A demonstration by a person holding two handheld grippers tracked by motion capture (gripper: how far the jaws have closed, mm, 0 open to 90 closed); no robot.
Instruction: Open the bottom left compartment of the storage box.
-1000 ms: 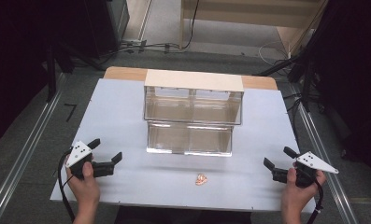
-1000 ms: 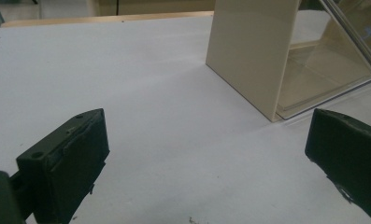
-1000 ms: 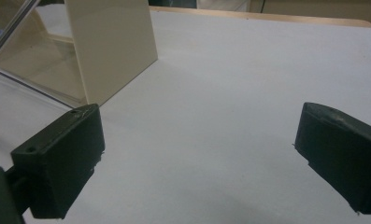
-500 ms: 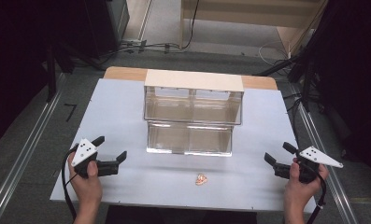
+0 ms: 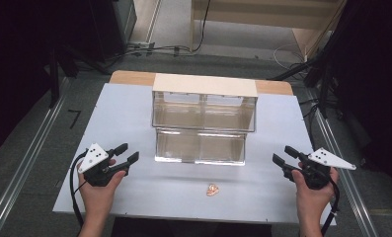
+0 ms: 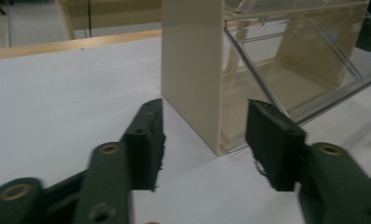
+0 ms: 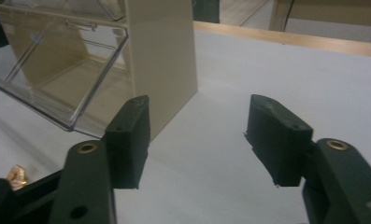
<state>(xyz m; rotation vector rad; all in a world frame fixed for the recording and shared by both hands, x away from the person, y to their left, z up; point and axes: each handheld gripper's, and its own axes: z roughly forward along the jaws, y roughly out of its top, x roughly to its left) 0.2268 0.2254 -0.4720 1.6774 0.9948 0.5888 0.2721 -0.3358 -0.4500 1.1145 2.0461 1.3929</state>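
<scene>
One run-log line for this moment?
left tool: open, empty, left of bin unit | right tool: open, empty, right of it | small copper piece: on table, in front, untouched

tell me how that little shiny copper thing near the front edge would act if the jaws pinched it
The small copper-coloured piece looks crinkled and foil-like, so it would probably be very light and might crush or deform under a pinch. It lies low on the white table, so wide jaws may skid it along rather than catch it.

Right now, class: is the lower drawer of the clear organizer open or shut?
Open. The lower drawer is tilted out in front of the organizer, its clear front leaning forward in both gripper views. It looks empty.
</scene>
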